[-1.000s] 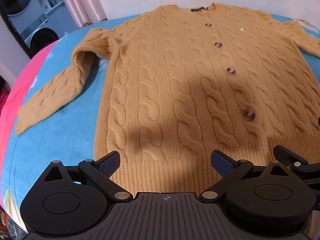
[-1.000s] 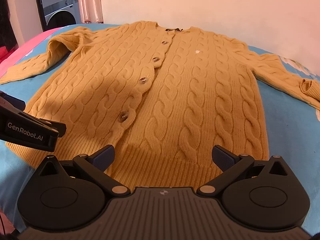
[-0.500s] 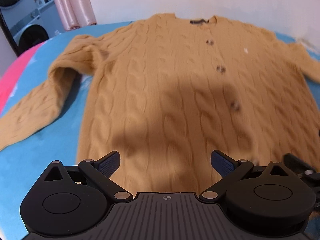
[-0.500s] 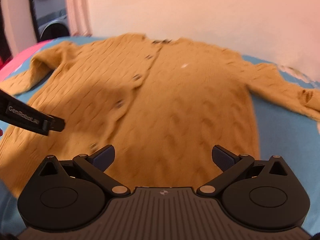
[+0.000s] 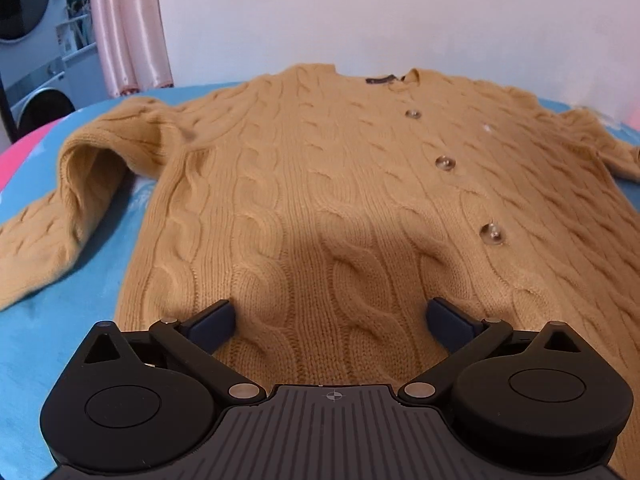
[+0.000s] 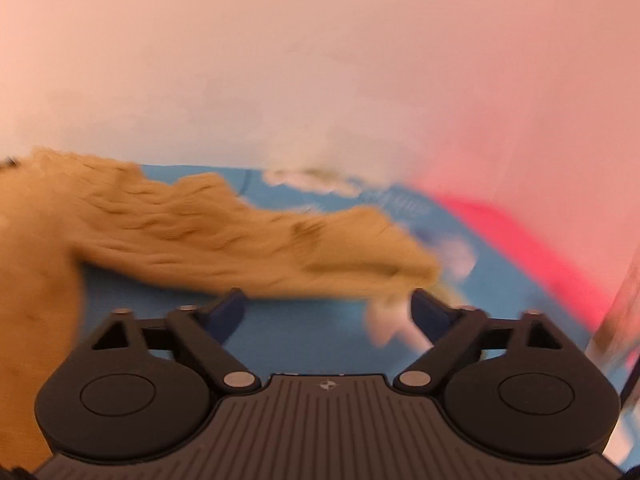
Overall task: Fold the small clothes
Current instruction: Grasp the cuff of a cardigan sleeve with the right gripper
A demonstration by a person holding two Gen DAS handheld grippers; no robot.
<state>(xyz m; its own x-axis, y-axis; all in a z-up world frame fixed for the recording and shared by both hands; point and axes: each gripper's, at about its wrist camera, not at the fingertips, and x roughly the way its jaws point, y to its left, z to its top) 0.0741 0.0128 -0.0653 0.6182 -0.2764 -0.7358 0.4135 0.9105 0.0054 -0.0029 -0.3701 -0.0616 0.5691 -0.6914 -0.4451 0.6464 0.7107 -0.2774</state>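
Observation:
A tan cable-knit cardigan (image 5: 340, 200) lies flat and buttoned on a blue cover (image 5: 60, 320), collar at the far side. Its left sleeve (image 5: 52, 232) bends down to the left. My left gripper (image 5: 330, 320) is open, low over the cardigan's lower front, fingers astride the knit. In the blurred right wrist view, the cardigan's right sleeve (image 6: 248, 248) stretches out to the right over the blue cover (image 6: 300, 332). My right gripper (image 6: 326, 312) is open, just in front of the sleeve near its cuff, holding nothing.
A pale wall (image 5: 360, 12) stands behind the bed. A pink curtain (image 5: 128, 24) and a washing machine (image 5: 36, 108) are at the far left. A pink-red strip (image 6: 520, 248) borders the blue cover on the right.
My left gripper has moved forward and lower over the cardigan's front. My right gripper has swung quickly to the right, from the cardigan's body to its right sleeve. Both stay open.

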